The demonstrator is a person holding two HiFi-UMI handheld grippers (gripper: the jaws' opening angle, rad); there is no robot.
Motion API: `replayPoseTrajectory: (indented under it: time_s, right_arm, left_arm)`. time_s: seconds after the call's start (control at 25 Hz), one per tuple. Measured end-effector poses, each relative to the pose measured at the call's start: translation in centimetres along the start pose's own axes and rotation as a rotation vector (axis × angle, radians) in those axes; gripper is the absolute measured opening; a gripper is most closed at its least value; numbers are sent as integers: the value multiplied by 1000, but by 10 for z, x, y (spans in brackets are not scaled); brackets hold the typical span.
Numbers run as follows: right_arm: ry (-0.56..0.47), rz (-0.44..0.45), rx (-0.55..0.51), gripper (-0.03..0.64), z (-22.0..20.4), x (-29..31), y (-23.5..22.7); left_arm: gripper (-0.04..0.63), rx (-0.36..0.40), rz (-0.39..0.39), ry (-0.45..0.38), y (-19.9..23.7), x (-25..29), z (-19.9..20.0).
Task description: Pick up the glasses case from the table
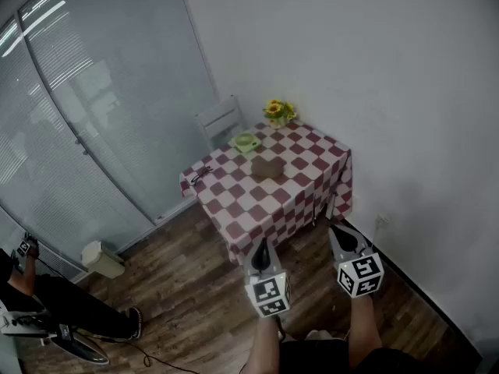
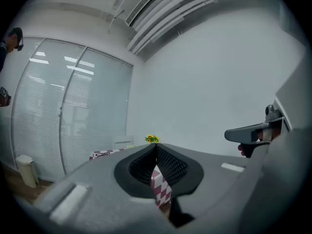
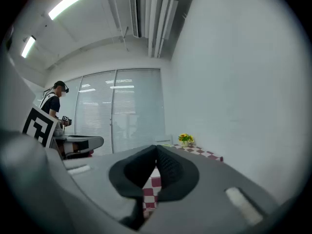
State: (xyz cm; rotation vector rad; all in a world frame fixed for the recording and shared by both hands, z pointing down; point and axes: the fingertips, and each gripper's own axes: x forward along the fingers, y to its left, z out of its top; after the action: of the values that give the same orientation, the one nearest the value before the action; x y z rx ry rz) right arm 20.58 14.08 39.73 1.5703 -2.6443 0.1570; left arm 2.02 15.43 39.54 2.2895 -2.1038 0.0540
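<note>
Corner room, seen from my remote seat: I hold both grippers about level over the wood-plank floor [image 1: 179, 294]. They are short of a small table [image 1: 257, 209] draped in a red-and-white checked cloth.

The left gripper [image 1: 263, 249] has its jaws closed pad to pad, with nothing between them. The right gripper [image 1: 344, 238], just beside it, is likewise closed and empty.

The glasses case [image 1: 267, 167], a brown boxy shape, lies near the middle of the tabletop, well apart from both grippers. From here I cannot tell whether its lid is up or down.

Behind the case sits a pale green bowl [image 1: 246, 142]; I cannot make out what is in it. At the table's far corner a small pot [image 1: 278, 121] holds yellow flowers [image 1: 277, 109]. A small dark object [image 1: 201, 175] lies by the table's left edge, too small for me to name.

A white chair [image 1: 221, 120] stands behind the table, next to the frosted glass partition [image 1: 93, 115]. On the floor by the glass is a pale bin [image 1: 101, 259] with its lid on, so its contents are hidden. Another person [image 1: 70, 310] in dark clothes is at lower left.
</note>
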Motion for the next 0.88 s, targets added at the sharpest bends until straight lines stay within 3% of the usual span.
replayPoseTrajectory:
  time_s: [0.52,0.88]
  right_arm:
    - [-52,-1,-19,3,16,10,-34]
    - [-43,60,9,3,7,37,-29]
  left_arm:
    - [11,-2,-1,-15,-22,23,2]
    - [11,19,60,4,-3,28,-2]
